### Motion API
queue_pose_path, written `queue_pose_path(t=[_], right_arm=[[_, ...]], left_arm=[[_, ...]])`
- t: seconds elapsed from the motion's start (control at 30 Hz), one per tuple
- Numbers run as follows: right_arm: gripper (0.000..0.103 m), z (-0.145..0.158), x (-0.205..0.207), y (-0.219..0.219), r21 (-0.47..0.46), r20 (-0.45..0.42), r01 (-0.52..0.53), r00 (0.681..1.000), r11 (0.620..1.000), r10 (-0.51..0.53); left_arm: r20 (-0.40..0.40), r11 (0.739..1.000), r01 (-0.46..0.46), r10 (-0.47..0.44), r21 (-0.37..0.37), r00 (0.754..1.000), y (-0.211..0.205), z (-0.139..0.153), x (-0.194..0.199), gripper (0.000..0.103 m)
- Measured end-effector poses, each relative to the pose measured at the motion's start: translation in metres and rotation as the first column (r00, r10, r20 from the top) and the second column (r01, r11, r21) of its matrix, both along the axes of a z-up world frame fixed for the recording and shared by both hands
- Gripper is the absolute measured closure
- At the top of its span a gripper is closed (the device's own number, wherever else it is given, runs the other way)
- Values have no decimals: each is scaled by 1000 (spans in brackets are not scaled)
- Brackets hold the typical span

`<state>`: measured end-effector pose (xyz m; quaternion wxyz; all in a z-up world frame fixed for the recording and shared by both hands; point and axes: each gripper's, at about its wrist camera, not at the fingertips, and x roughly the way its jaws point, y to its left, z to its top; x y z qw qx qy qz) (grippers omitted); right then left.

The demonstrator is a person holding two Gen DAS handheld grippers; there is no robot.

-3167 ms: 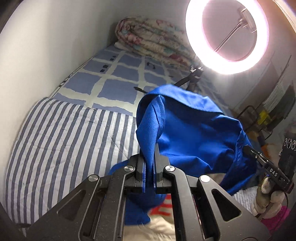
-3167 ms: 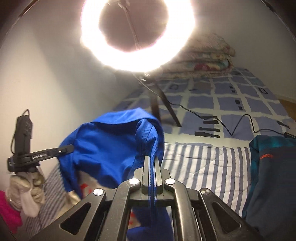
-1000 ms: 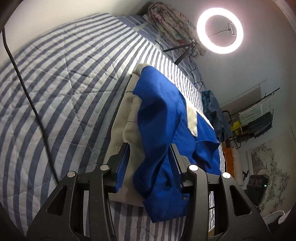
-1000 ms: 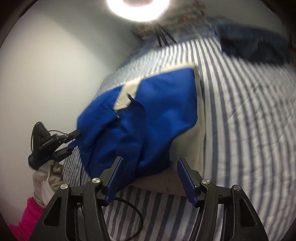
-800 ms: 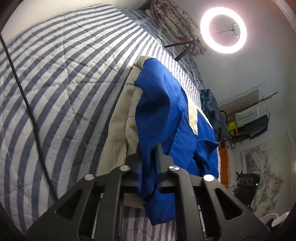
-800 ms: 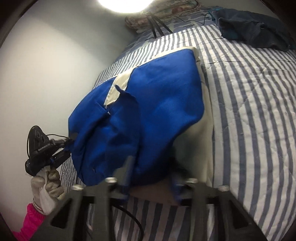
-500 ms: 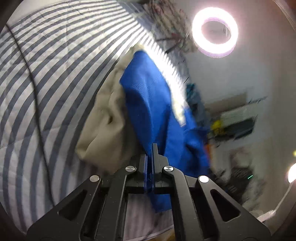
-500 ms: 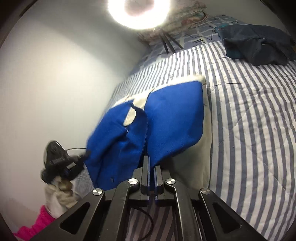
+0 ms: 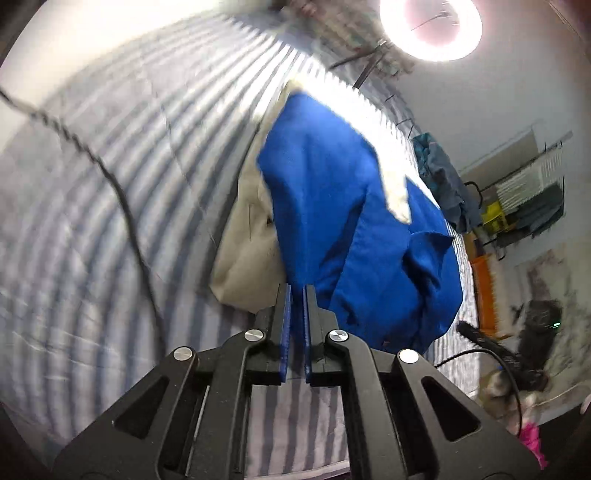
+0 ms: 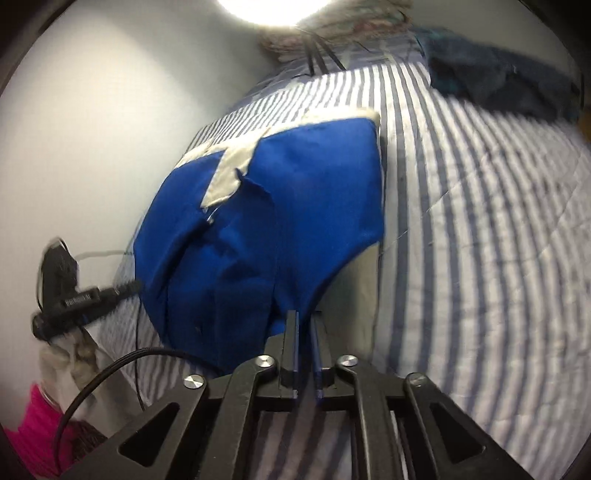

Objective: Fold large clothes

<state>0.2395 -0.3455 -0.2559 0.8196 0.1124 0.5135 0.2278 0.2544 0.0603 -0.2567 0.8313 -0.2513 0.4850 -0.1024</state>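
A large blue and cream garment (image 9: 332, 206) lies on the striped bed, its near end lifted. My left gripper (image 9: 296, 291) is shut on the garment's near blue edge, where blue meets cream. In the right wrist view the same garment (image 10: 295, 192) spreads ahead. My right gripper (image 10: 304, 317) is shut on its near blue edge at the other corner. The left gripper (image 10: 125, 288) shows at the left of the right wrist view, touching the cloth. The right gripper (image 9: 476, 336) shows at the lower right of the left wrist view.
The striped bedcover (image 10: 480, 221) runs wide to the right. A dark blue garment (image 10: 498, 77) lies at the far end. A black cable (image 9: 122, 199) crosses the bed on the left. A ring light (image 9: 430, 27) on a stand is at the back, near a folded quilt.
Both grippers have closed on the garment's near edge and lifted it toward me. A second ago both were open over the flat garment.
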Motion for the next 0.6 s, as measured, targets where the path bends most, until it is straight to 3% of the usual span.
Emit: queue_pose_path(t=[0.07, 0.2, 0.27, 0.43, 0.6], right_arm=[[76, 18, -9, -7, 5, 61, -16, 998, 1000, 16], [75, 47, -9, -16, 17, 174, -8, 985, 1000, 5], [75, 54, 7, -11, 12, 217, 3, 976, 1000, -5], [75, 61, 68, 16, 19, 271, 24, 962, 1000, -28], [75, 52, 112, 42, -25, 292, 17, 956, 1000, -9]], left_arm=[[74, 999, -21, 18, 40, 997, 6, 21, -6, 101], [179, 990, -71, 48, 125, 983, 7, 52, 12, 101], [196, 990, -75, 50, 120, 979, 5, 56, 29, 101], [193, 989, -57, 30, 136, 981, -11, 39, 75, 101], [143, 971, -28, -7, 236, 990, -20, 2, 109, 101]])
